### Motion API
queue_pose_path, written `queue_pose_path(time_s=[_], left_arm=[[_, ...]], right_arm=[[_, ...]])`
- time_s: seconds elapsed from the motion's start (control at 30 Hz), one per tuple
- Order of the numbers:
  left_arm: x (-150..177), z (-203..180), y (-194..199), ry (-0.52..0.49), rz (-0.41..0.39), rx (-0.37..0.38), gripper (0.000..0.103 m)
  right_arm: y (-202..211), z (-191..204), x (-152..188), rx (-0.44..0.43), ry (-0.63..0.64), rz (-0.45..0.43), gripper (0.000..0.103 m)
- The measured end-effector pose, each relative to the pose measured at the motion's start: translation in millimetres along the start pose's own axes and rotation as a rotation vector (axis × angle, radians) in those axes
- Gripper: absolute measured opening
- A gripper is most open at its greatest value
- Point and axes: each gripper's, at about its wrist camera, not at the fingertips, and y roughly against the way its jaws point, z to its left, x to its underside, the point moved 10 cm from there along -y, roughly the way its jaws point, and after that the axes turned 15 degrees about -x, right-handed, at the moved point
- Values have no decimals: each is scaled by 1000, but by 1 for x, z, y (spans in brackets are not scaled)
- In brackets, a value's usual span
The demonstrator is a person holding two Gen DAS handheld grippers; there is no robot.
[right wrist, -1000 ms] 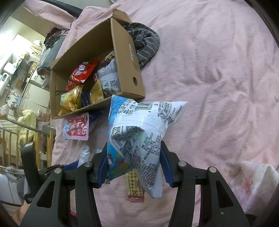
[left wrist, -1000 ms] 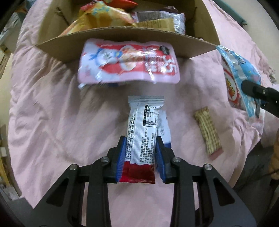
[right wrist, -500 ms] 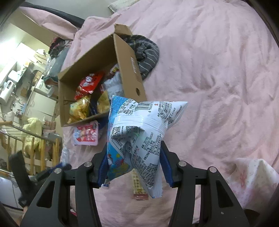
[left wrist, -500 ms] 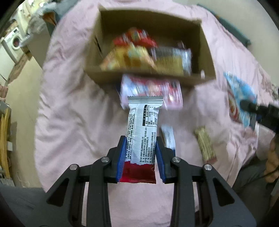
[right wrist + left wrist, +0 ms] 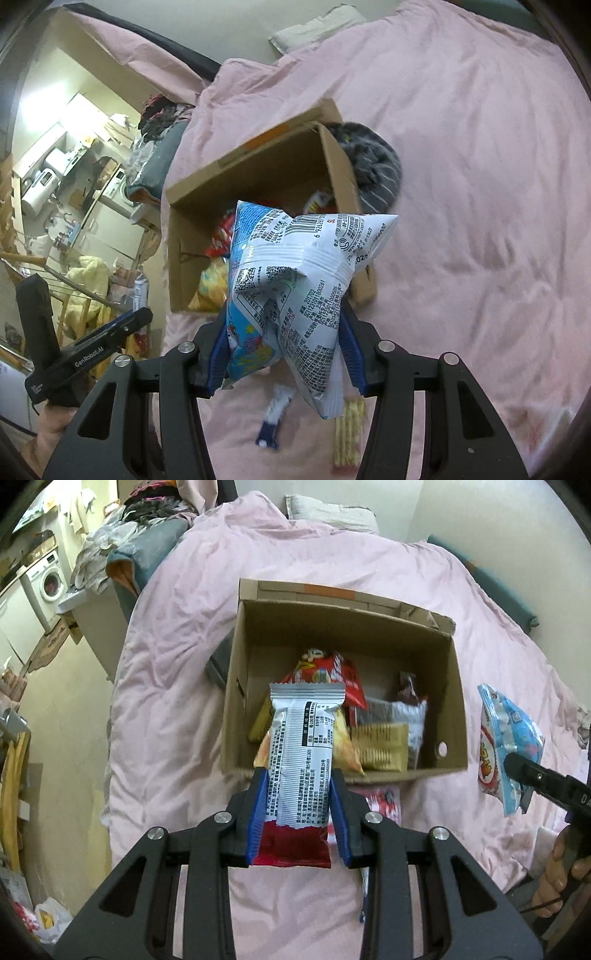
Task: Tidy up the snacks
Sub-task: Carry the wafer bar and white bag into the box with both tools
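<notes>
My left gripper (image 5: pixel 298 786) is shut on a silver and red snack bar (image 5: pixel 301 760), held in the air over the near wall of an open cardboard box (image 5: pixel 456 686) on a pink bed. The box holds a red bag (image 5: pixel 347 675), a yellow bag and a wafer pack (image 5: pixel 380 746). My right gripper (image 5: pixel 284 328) is shut on a blue and white snack bag (image 5: pixel 291 288), held above the bed near the box (image 5: pixel 266 162); that bag also shows in the left wrist view (image 5: pixel 506 749).
On the pink blanket (image 5: pixel 480 184) below lie a small blue and white packet (image 5: pixel 273 417), a wafer stick pack (image 5: pixel 349 435) and a pink snack pouch (image 5: pixel 384 801). A grey striped cloth (image 5: pixel 376 166) lies behind the box. The bed's left edge drops to the floor.
Both grippers have risen with their snacks. The left one moved forward, so the bar now hangs over the box's near wall instead of the blanket. The right one has closed in on the box.
</notes>
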Motion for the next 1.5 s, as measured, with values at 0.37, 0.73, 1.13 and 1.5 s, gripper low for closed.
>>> queue_pose_path(time_s=[0.37,0.73,1.13,1.5], left_arm=[[-45,-5,-47,31,-8,22,28],[-55,-5,-95,82,21,45,28],[-51,-7,-100,76,39,55,29],[-56,-1,-94,106,24,59,29]], right_arm=[[-74,9,-22,48,77,65,54],[-129,-8,-45,136,174,119,55],[-133,-16,-41,138,149,128,59],[-126,-12,-43,112,147,92,63]])
